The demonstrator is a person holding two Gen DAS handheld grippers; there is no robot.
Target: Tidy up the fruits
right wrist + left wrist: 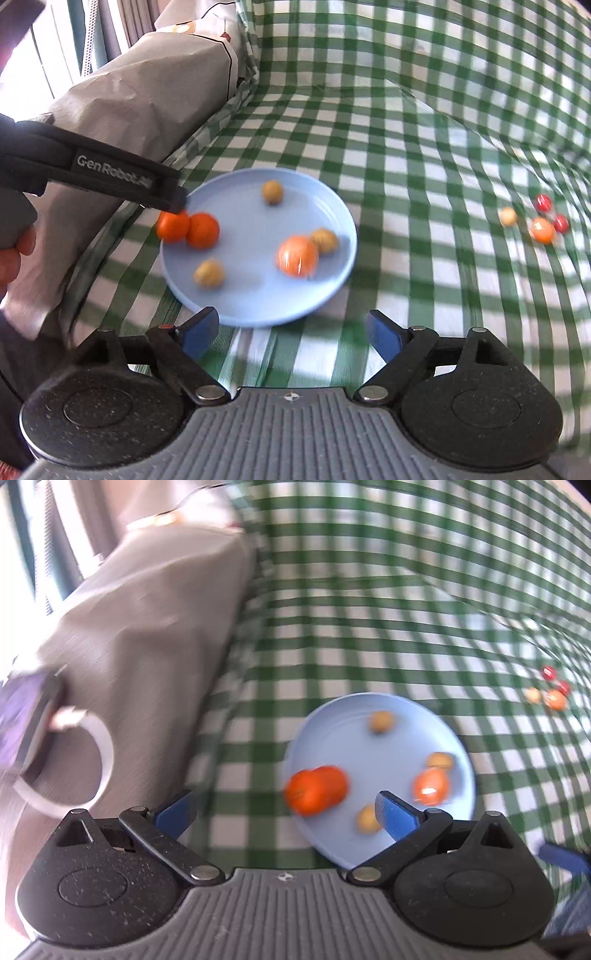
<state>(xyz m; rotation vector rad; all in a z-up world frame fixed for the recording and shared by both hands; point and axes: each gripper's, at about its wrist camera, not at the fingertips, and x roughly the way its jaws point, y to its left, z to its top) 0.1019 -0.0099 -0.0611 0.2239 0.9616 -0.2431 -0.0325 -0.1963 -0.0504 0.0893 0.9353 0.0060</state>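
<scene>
You are partway through, by the look of it: the blue plate [258, 295] already carries six fruits, and a small cluster is still loose on the green checked cloth [424, 147]. On the plate you have two orange fruits touching each other at its left rim [188, 229], a third orange one [297, 255] toward the right with a tan fruit [325, 240] touching it, a tan one near the far edge [272, 191] and another tan one toward the near side [208, 272]. Your right gripper [291, 332] has its fingers spread wide and holds nothing; the plate's near rim lies just ahead of the left fingertip, and bare cloth shows between the two tips. Your left gripper [284, 808] is likewise released and empty, hovering at the plate's left side, with the paired orange fruits [317, 789] ahead of the gap between its fingers and the right blue pad in front of the plate's near part. What is left sits well off to the right of both sets of fingers: two small red fruits [543, 203], one orange [542, 230] and one pale tan [508, 216], close together on the cloth. I judge those four still need carrying over, and your right gripper is the nearer to them. The motion blur hides finer detail of the fruits.
</scene>
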